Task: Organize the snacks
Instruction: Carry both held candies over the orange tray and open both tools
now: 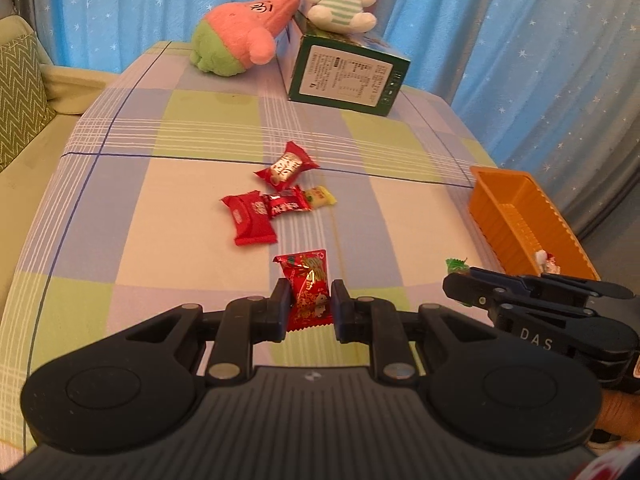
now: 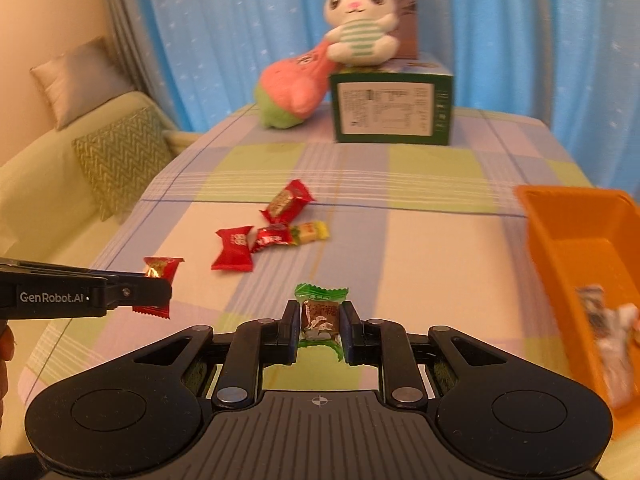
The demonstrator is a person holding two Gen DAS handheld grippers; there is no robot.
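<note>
Left tongs [image 1: 310, 307]: clamped on a red foil-printed candy wrapper [image 1: 310, 294], which is pinched at its middle and held clear of the checked pastel cloth of the desk [image 1: 192, 216].
Right tongs [image 2: 320, 325]: clamped on a small brown candy in a green crinkled wrapper [image 2: 321, 316], its frilled ends standing out above and below the pads.
Step in hand: two snacks are judged to be picked up and lifted, one in each pair of tongs, for carrying to the bin.
Next move: both loads are probably to be swung to the right, over the orange ribbed plastic bin [image 2: 576, 248], and released inside its walls; the pair must be kept from colliding, as they are close side by side.
Bin: it is set at the desk's right edge, near the right tongs; a few wrapped pieces [image 2: 608, 328] are seen inside, blurred.
Remaining snacks: a cluster of three red wrapped candies and one yellow [image 1: 276, 200] is left on the cloth, farther ahead, apart from both tongs.
</note>
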